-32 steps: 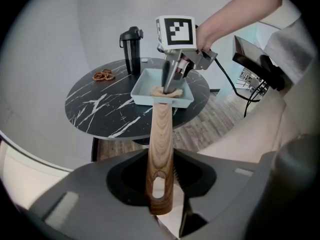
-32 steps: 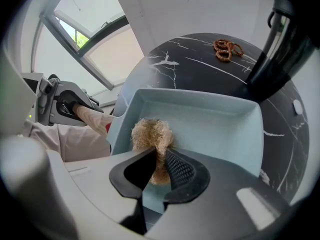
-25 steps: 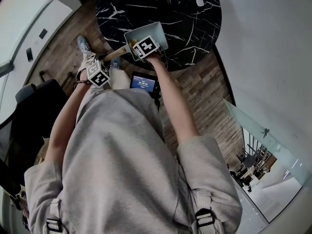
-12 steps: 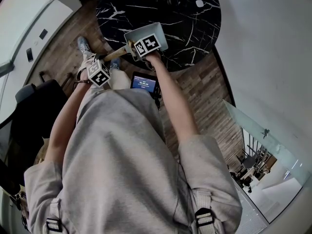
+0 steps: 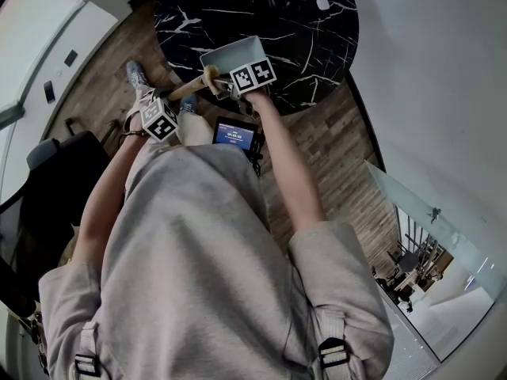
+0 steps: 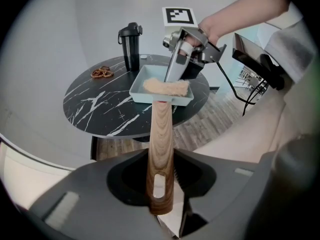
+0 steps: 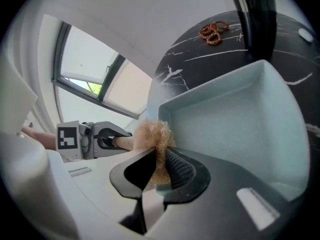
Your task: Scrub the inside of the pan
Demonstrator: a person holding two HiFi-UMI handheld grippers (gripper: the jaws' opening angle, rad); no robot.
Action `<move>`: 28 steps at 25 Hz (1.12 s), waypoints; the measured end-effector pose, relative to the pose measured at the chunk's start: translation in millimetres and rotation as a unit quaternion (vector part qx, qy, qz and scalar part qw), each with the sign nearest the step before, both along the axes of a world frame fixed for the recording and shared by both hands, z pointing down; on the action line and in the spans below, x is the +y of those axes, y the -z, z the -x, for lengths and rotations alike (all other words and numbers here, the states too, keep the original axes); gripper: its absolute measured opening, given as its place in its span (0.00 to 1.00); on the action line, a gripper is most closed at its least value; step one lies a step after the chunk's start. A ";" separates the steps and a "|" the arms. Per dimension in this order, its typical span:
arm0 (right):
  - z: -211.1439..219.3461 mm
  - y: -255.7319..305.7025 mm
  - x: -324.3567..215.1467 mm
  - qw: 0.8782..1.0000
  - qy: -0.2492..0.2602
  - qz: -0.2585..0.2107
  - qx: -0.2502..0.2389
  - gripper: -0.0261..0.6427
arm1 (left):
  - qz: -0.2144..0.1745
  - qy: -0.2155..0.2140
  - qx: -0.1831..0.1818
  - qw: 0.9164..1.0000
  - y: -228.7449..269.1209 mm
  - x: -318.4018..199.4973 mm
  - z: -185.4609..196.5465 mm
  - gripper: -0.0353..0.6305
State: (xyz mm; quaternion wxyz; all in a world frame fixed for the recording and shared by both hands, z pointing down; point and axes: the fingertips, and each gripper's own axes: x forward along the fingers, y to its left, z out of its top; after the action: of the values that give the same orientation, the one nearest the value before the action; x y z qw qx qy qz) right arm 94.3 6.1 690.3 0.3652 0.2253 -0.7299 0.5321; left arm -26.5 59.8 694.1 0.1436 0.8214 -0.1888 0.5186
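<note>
Pale blue-green enamel marks the square pan [image 5: 231, 54], which sits over the near edge of a round black table [image 5: 301, 22] veined in white. No view shows whether the pan's base touches the tabletop. Its wooden handle [image 6: 161, 149] points back toward the person and has a slot cut near its end.

The left gripper [image 6: 160, 185] is clenched on that handle, one jaw on each side of the wood just above the slot. The right gripper [image 7: 159, 171] is clamped on a tan, fuzzy scrubber [image 7: 152, 136]. The scrubber's free end bulges out past the jaws and lies inside the pan, against the wall nearest the handle. Seen from the left gripper view, the scrubber stretches along that wall as a flat tan strip, with the right gripper slanting down onto it from above.

Legible writing is scarce. The cube [image 5: 253, 75] on each gripper bears black-and-white square patterns and no letters. A small dark screen [image 5: 235, 135] at the person's waist glows with a row of light digits, too small to read.

A tall black bottle [image 6: 131, 46] stands upright on the far part of the table, well apart from the pan, and any print on it cannot be made out. A cluster of brown loops [image 6: 102, 73] lies to the bottle's left. Brown wood planks cover the floor [image 5: 333, 141] beneath the table.
</note>
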 end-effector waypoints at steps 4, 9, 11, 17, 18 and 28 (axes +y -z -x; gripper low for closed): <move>4.1 22.5 -8.2 0.998 -0.013 -0.022 -0.054 0.15 | 0.002 -0.003 0.002 1.000 0.5 -0.4 -0.7 0.23; -42.7 30.2 -48.9 0.982 0.003 -0.165 0.087 0.16 | 0.005 -0.003 0.002 1.000 1.3 0.4 -0.8 0.23; -65.0 29.6 -63.9 0.964 0.013 -0.212 0.158 0.16 | 0.006 -0.003 0.002 1.000 1.0 0.3 -0.6 0.23; -102.7 23.5 -88.9 0.912 0.045 -0.263 0.310 0.16 | 0.012 -0.003 0.002 1.000 1.0 0.7 -0.3 0.23; -104.9 20.9 -91.6 0.904 0.056 -0.267 0.328 0.16 | 0.014 -0.003 0.002 1.000 1.2 0.6 -0.3 0.23; -109.7 5.1 -105.3 0.882 0.069 -0.258 0.387 0.16 | 0.019 -0.003 0.006 1.000 1.2 1.1 -0.8 0.23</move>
State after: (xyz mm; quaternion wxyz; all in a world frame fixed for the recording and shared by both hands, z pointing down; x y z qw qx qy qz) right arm 204.0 -99.1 685.2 0.5832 0.4490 -0.6556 0.1686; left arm -25.8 61.0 692.9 0.1591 0.8221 -0.1756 0.5177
